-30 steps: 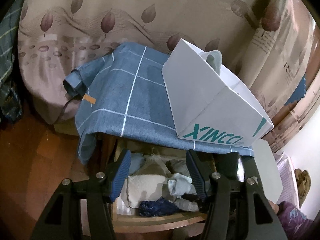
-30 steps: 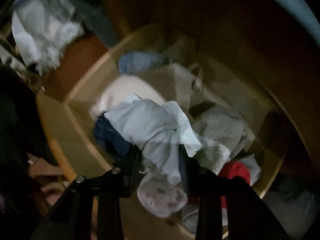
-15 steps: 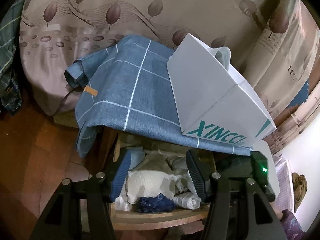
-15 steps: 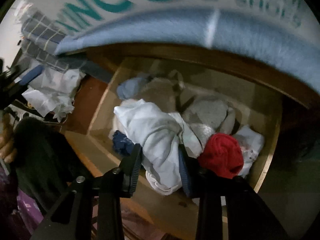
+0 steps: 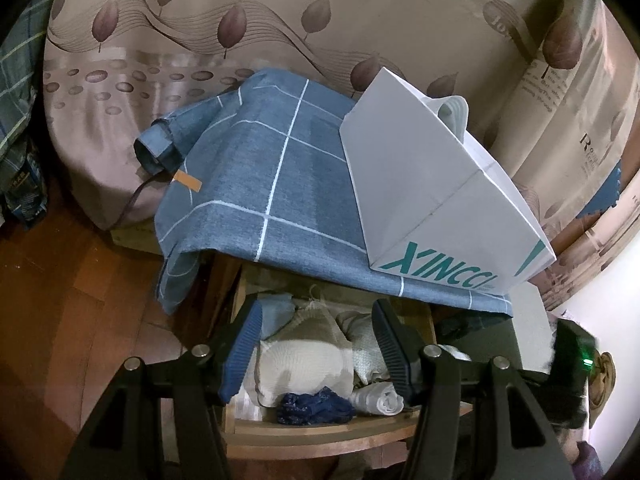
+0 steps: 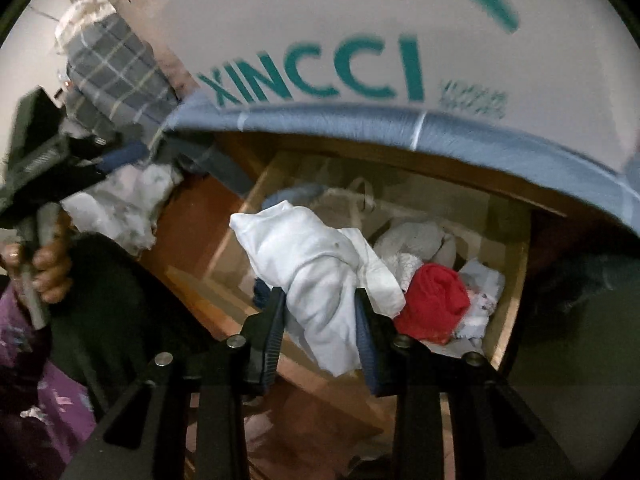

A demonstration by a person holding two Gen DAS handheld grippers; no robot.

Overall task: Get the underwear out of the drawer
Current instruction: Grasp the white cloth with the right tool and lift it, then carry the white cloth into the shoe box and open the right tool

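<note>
A blue cloth with a white grid (image 5: 280,184) drapes over the top of the wooden cabinet, its front edge hanging over the opening. On the cloth's right part stands a white paper bag printed XINCCI in teal (image 5: 432,200), handles up. At the cloth's left corner lies a rolled blue bundle (image 5: 154,150) with a dark cord trailing down. Behind hangs a beige curtain with brown leaves (image 5: 240,20). The floor is reddish wood (image 5: 60,300). In the right wrist view, a plaid grey-blue fabric (image 6: 108,76) sits beside the bag.
</note>
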